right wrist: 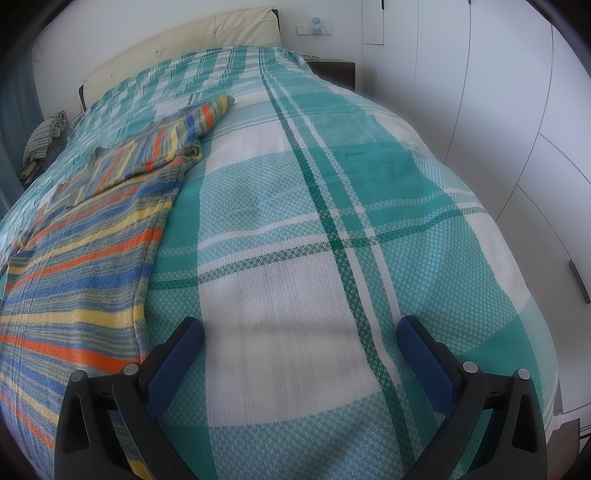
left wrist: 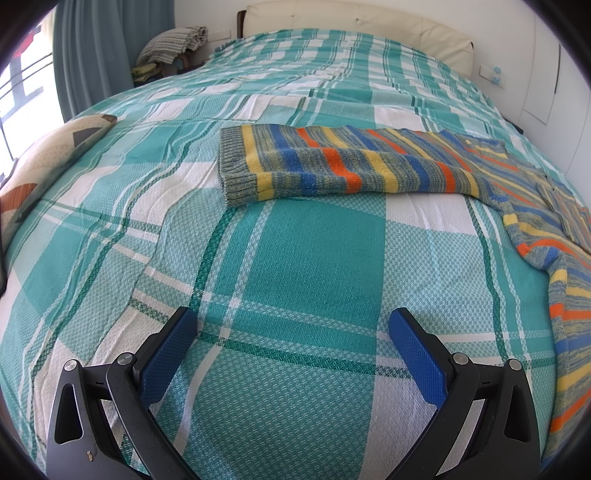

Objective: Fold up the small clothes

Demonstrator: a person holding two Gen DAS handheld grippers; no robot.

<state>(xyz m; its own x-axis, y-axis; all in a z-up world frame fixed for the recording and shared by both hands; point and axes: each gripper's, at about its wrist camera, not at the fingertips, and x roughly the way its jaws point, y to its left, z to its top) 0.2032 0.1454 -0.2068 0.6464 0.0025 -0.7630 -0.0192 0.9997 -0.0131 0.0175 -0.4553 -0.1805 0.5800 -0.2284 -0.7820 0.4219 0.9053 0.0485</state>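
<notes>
A striped knit sweater [left wrist: 332, 166] in blue, yellow, orange and grey lies flat on the teal plaid bedspread [left wrist: 314, 258]. One sleeve with a ribbed cuff [left wrist: 236, 173] stretches left in the left wrist view, and the body runs off the right edge. My left gripper [left wrist: 291, 332] hovers open over bare bedspread, short of the sleeve, nothing between its blue pads. In the right wrist view the sweater [right wrist: 85, 266] fills the left side, its far sleeve [right wrist: 207, 114] pointing up the bed. My right gripper [right wrist: 299, 339] is open over the bedspread [right wrist: 332, 184], just right of the sweater's side edge.
A patterned pillow [left wrist: 48, 166] lies at the bed's left edge. A cream headboard [left wrist: 351, 22] stands at the far end. A chair with piled cloth [left wrist: 173, 44] and blue curtains are left of the bed. White wardrobe doors [right wrist: 517, 110] run along the right.
</notes>
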